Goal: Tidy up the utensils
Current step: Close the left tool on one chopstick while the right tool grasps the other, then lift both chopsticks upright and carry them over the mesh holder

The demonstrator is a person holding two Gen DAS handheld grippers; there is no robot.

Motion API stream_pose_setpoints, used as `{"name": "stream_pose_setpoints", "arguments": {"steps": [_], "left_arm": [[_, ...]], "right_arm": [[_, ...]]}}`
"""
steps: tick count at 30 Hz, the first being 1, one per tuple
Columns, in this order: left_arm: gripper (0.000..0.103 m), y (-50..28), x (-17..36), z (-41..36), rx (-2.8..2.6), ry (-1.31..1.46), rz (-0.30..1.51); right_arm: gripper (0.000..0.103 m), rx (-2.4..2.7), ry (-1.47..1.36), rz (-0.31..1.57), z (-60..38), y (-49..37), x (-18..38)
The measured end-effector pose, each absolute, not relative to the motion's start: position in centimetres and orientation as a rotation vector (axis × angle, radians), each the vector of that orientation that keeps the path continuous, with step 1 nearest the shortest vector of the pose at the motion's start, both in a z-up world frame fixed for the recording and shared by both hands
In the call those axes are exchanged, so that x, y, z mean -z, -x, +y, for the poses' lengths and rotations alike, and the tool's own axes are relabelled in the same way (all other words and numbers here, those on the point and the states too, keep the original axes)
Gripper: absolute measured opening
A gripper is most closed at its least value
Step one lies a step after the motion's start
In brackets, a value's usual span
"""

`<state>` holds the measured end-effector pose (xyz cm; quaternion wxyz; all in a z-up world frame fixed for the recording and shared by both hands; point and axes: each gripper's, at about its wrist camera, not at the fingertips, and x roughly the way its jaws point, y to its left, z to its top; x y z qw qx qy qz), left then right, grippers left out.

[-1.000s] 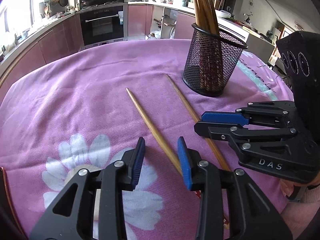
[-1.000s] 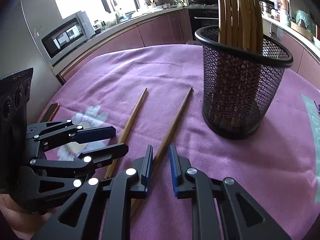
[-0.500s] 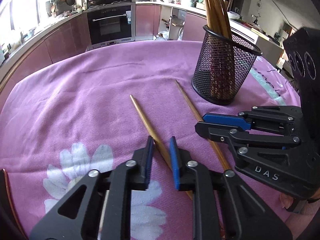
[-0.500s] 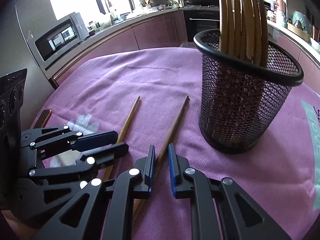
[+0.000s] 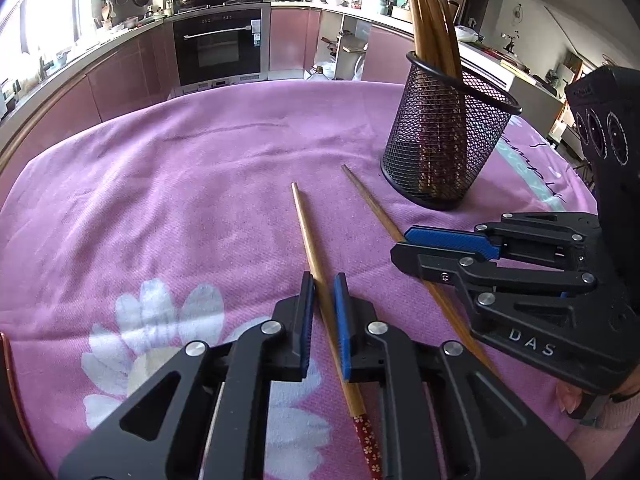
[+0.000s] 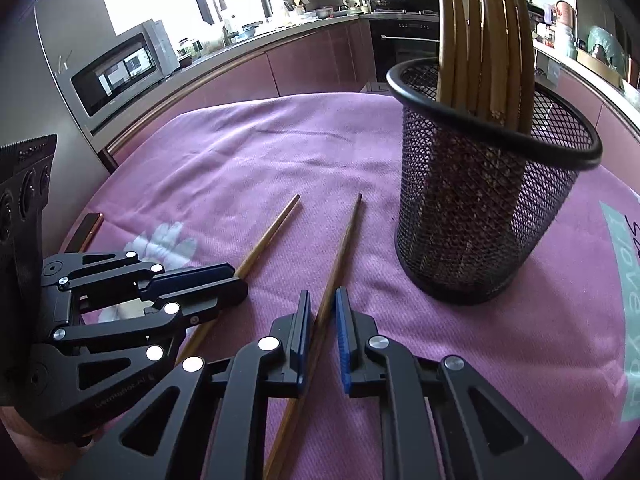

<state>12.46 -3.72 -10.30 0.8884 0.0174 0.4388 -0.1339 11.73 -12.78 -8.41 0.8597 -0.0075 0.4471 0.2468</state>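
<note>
Lying side by side on the purple cloth (image 5: 200, 184) of the worktop, two loose chopsticks point toward the black mesh holder (image 5: 448, 148), which stands upright just beyond their tips with a bundle of chopsticks (image 6: 484, 40) already in it. My left tongs (image 5: 322, 312) have just been closing and now clamp the left chopstick (image 5: 308, 236) near its red patterned end. My right tongs (image 6: 322, 320) have likewise just been closing and now grip the right chopstick (image 6: 344, 240) partway along its shaft. Both tools sit close together, near the worktop's front edge. Behind the worktop runs a kitchen with pink cabinets (image 5: 120, 76), a built-in oven (image 5: 220, 48) and a microwave (image 6: 120, 68).
</note>
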Motion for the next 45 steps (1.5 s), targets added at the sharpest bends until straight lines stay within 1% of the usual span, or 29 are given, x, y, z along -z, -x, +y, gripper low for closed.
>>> {"name": "stream_pose_setpoints", "arguments": {"steps": [9, 17, 28, 45], "left_arm": [[0.009, -12.6, 10.3, -3.7, 0.248, -0.001, 0.913], [0.008, -12.2, 10.1, -3.5, 0.250, 0.026, 0.910], [0.008, -11.0, 7.5, -2.8, 0.300, 0.083, 0.859], [0.008, -9.1, 3.6, -3.1, 0.378, 0.128, 0.769]], "right_arm": [[0.006, -0.525, -0.037, 0.943, -13.7, -11.8, 8.4], [0.005, -0.554, -0.072, 0.920, -14.7, -10.9, 7.6], [0.005, -0.609, -0.089, 0.842, -15.9, -8.7, 5.3], [0.005, -0.610, -0.124, 0.733, -17.3, -7.7, 2.1]]}}
